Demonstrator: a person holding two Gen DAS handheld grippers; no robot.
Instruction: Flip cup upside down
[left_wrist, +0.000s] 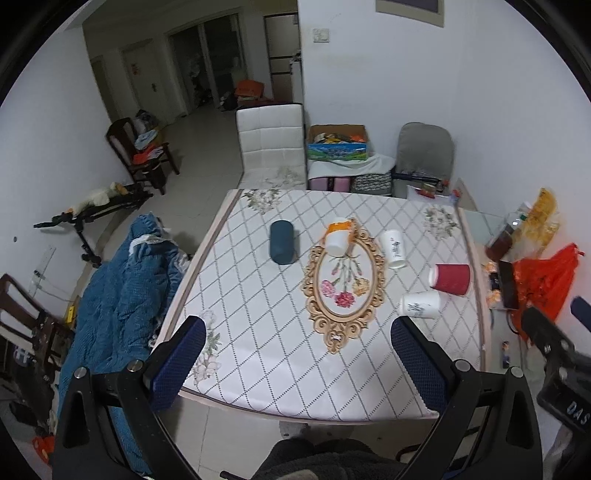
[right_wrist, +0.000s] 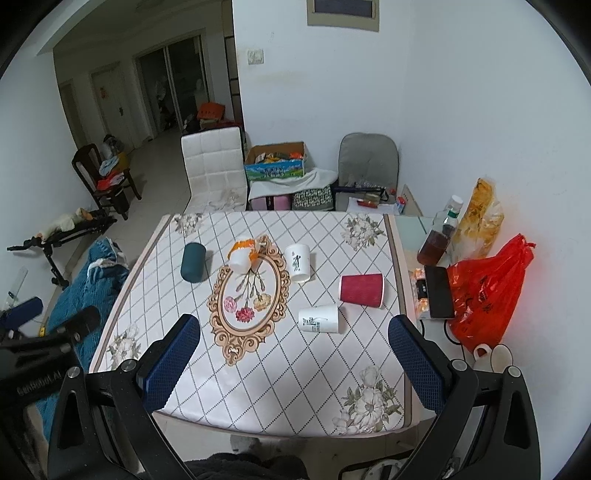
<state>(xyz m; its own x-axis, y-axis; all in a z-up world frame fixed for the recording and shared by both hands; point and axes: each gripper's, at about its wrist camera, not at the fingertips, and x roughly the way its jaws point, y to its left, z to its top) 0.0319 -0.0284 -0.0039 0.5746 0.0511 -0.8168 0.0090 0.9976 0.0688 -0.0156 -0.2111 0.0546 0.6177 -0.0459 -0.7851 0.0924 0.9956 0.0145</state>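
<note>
From the left wrist, the left gripper (left_wrist: 297, 352) hangs over the near edge of the table (left_wrist: 258, 369) with its jaws wide apart and nothing between them. Five cups lie on their sides ahead of it. The nearest, a white printed cup (left_wrist: 420, 304), lies ahead and to the right, its long axis running left to right. Just beyond it lies a red cup (left_wrist: 450, 279), farther off a second white cup (left_wrist: 393, 248), an orange-and-white cup (left_wrist: 338, 236) and a dark teal cup (left_wrist: 283, 242). No cup shows any contents.

From the right wrist, the right gripper (right_wrist: 293, 358) is also spread open and empty. Here the white printed cup (right_wrist: 319, 319) lies almost straight ahead between the fingers' lines, axis crosswise, mouth to the right. The red cup (right_wrist: 362, 290) lies just beyond, mouth also right. I judge the right gripper better placed for it. Beside the table stand a bottle (right_wrist: 437, 240) of brown liquid and a red plastic bag (right_wrist: 487, 291).
</note>
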